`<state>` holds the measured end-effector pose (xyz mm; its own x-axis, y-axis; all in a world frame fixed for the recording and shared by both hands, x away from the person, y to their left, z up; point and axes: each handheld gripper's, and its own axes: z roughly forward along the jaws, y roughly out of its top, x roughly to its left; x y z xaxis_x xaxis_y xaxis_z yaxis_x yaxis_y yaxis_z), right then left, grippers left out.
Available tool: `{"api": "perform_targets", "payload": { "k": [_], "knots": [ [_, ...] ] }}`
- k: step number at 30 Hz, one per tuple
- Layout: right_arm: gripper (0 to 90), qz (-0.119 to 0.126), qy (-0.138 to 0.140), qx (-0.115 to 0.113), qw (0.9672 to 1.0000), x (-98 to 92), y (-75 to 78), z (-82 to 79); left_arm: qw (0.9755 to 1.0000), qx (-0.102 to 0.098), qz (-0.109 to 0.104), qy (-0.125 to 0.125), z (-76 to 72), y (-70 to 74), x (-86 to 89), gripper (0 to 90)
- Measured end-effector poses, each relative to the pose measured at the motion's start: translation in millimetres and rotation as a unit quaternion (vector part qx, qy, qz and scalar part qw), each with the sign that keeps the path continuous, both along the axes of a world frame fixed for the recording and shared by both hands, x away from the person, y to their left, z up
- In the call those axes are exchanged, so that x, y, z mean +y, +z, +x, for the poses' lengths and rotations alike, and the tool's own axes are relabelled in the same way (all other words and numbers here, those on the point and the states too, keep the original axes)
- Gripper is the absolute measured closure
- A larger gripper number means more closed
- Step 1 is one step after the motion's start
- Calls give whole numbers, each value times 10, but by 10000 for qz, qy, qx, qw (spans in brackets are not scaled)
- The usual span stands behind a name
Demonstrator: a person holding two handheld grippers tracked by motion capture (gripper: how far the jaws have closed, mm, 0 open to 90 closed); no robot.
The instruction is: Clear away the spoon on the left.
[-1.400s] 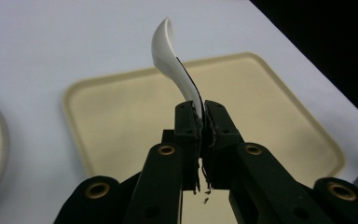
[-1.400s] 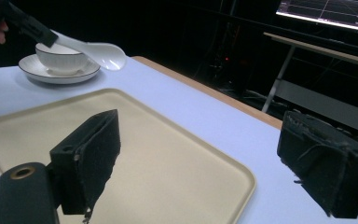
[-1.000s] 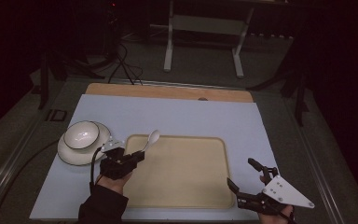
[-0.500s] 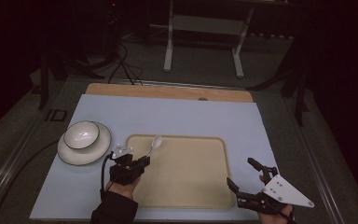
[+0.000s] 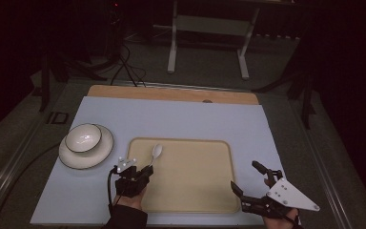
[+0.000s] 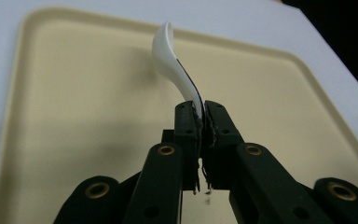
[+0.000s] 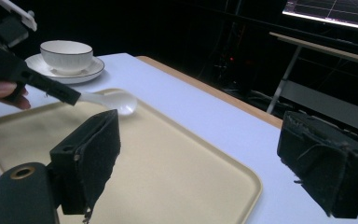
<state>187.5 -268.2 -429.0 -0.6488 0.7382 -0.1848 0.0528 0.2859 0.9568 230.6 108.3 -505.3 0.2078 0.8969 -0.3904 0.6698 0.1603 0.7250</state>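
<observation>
A white spoon (image 5: 156,151) sticks out over the far left part of the beige tray (image 5: 190,191). My left gripper (image 5: 146,168) is shut on its handle. In the left gripper view the jaws pinch the spoon (image 6: 172,60) near its handle end, with the left gripper (image 6: 202,109) low over the tray (image 6: 74,116). The right gripper view shows the spoon (image 7: 114,101) with its bowl close to the tray (image 7: 177,168); I cannot tell if they touch. My right gripper (image 5: 245,175) stands open at the tray's near right corner, holding nothing.
A white bowl (image 5: 83,137) sits on a saucer (image 5: 88,156) left of the tray, on the pale blue mat (image 5: 181,119). A wooden strip (image 5: 171,93) edges the far side. A metal stand (image 5: 207,24) is on the dark floor beyond.
My left gripper has carried the spoon from beside the bowl toward the person and a little right, over the tray's left part. The right gripper has stayed put.
</observation>
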Motion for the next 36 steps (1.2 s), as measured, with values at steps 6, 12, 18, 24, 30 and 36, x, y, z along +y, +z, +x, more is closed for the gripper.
{"api": "perform_targets", "payload": {
  "k": [6, 12, 18, 24, 30, 36],
  "knots": [
    [131, 5, -3, -2, 10000, -4, 1, 1, 9999, 132, -19, -45, -3, -84, -34, 857],
    [132, -1, 7, -7, 10000, -1, 3, 1, 9998, 159, 9, -128, -44, -127, -84, 855],
    [132, -9, 10, -20, 10000, -2, 6, 0, 9993, 314, 92, -171, -65, -208, -117, 849],
    [131, -24, 30, -9, 10000, 1, 4, 4, 9987, 430, 220, -170, -43, -245, -134, 791],
    [132, -29, 33, -23, 10000, 5, 10, 0, 9981, 537, 269, -126, -13, -268, -124, 749],
    [132, -26, 41, -21, 10000, 2, 11, 1, 9974, 585, 413, -100, -5, -286, -131, 721]
  ]
}}
